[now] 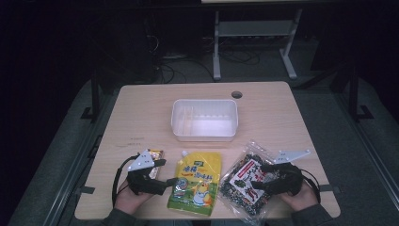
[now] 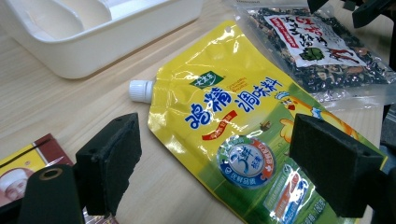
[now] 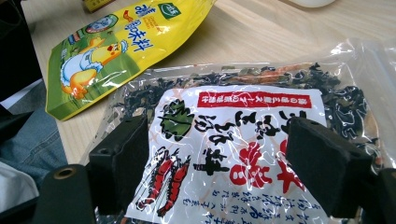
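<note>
1. At the near edge of the table [image 1: 141, 101], three packs lie in a row: a small red-and-yellow packet [image 1: 155, 154] at the left, a yellow spouted pouch [image 1: 197, 181] in the middle, a clear bag of dark dried mix [image 1: 244, 181] at the right. A white plastic tub [image 1: 204, 119] stands empty just beyond them, mid-table.
2. The left gripper [image 1: 164, 181] is held with jaws spread wide, nothing between the pads; it is aimed at the pouch's left edge. In the left gripper view the pouch [image 2: 243, 126] lies flat ahead of the jaws, white cap [image 2: 141, 90] pointing toward the tub [image 2: 93, 42].
3. The right gripper [image 1: 259, 181] is likewise wide open and gripping nothing; its pads sit low over the bag's printed label [image 3: 233, 149], one each side. Contact with the film cannot be told.
4. Likely step: each pack to be picked up and placed in the tub. One pack at a time is advised, since the tub is narrow.
5. For the bag: the film is slippery and the contents loose, so an edge or a pinched fold should be taken, not the flat middle.
6. For the pouch: the side seam near the cap should be gripped; the body is soft and will sag.
7. Both should be lifted clear of the tub's near wall before release.
</note>
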A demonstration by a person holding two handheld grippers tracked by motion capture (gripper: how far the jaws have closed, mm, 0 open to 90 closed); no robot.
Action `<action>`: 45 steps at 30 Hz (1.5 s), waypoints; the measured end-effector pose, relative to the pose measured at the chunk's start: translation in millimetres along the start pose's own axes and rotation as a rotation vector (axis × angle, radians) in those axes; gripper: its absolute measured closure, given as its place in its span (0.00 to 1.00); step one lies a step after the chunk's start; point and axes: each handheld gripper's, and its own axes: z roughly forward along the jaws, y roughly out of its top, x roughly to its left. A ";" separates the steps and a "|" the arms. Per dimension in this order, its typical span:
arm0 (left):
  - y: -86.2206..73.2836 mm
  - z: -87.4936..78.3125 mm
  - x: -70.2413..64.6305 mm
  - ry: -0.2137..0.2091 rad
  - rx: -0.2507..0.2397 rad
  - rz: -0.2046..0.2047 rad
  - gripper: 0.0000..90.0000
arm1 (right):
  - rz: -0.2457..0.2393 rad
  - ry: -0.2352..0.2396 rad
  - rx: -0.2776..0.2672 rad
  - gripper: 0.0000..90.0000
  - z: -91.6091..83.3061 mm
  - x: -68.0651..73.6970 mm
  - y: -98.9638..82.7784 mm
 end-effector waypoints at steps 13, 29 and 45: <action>12.4 12.3 -12.8 -0.025 0.016 0.031 0.19 | 0.015 -0.018 0.007 0.20 -5.4 -2.0 5.6; 49.0 50.1 -43.7 -0.114 0.098 0.101 0.24 | 0.164 -0.125 0.024 0.24 -32.8 -40.4 19.4; 76.9 119.9 -78.9 -0.172 0.216 0.168 0.33 | 0.314 -0.255 0.092 0.34 -60.3 -74.5 -6.9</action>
